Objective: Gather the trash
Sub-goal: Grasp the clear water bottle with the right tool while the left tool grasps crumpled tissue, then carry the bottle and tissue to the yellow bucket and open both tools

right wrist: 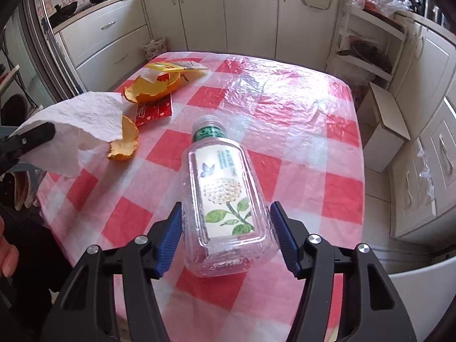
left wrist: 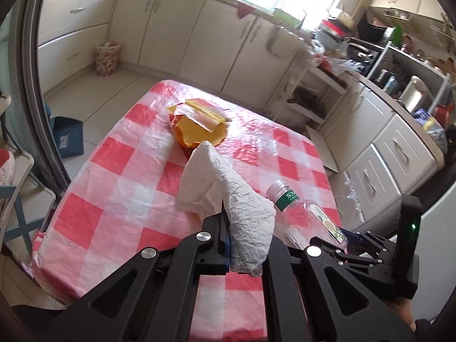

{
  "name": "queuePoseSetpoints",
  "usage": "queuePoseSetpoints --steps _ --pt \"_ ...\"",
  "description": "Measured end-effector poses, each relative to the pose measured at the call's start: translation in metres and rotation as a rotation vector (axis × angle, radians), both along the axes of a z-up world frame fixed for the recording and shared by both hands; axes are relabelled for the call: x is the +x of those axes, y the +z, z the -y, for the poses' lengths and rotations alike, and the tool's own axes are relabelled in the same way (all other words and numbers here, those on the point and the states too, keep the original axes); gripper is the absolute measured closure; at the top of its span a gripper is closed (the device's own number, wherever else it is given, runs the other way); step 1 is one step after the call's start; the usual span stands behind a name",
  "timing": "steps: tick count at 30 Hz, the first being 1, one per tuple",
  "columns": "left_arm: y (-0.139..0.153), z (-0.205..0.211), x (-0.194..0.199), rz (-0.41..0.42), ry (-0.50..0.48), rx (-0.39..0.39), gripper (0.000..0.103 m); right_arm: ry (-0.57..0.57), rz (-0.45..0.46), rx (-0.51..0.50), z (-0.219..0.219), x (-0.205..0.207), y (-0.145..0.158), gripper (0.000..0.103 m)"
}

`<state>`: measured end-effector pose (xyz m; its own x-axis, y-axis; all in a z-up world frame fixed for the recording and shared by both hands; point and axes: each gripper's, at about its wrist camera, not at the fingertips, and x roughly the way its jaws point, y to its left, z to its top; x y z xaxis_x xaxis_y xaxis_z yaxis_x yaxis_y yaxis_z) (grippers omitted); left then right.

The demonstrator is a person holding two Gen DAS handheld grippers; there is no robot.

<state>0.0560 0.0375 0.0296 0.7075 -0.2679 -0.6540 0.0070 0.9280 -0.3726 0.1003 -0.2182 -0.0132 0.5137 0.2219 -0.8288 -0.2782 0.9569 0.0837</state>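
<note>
My left gripper (left wrist: pixel 245 236) is shut on a crumpled white paper towel (left wrist: pixel 228 199) and holds it above the red-and-white checked table (left wrist: pixel 114 199); it also shows at the left of the right wrist view (right wrist: pixel 77 125). My right gripper (right wrist: pixel 226 236) is shut on a clear empty plastic bottle (right wrist: pixel 225 196) with a flower label and green neck band, lifted off the table. The bottle also shows in the left wrist view (left wrist: pixel 302 213). Orange peel (right wrist: pixel 154 85), a smaller peel piece (right wrist: pixel 125 142), a red wrapper (right wrist: pixel 154 111) and a yellow packet (right wrist: pixel 176 67) lie at the table's far left.
Cream kitchen cabinets (right wrist: pixel 250 8) run behind and right of the table. A small floral bin (left wrist: pixel 107 59) stands on the floor by the cabinets. A blue box (left wrist: pixel 67 139) lies on the floor to the left. A cardboard box (right wrist: pixel 384 125) stands right of the table.
</note>
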Motion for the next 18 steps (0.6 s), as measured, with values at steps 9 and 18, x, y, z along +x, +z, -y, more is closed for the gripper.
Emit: queuePoseSetpoints --steps 9,18 --pt "-0.037 0.016 -0.020 -0.174 -0.049 0.060 0.101 -0.061 -0.048 0.019 0.021 -0.035 -0.014 0.048" --pt "-0.067 0.019 -0.008 -0.274 -0.049 0.142 0.062 -0.077 -0.061 0.007 0.020 -0.029 -0.025 0.036"
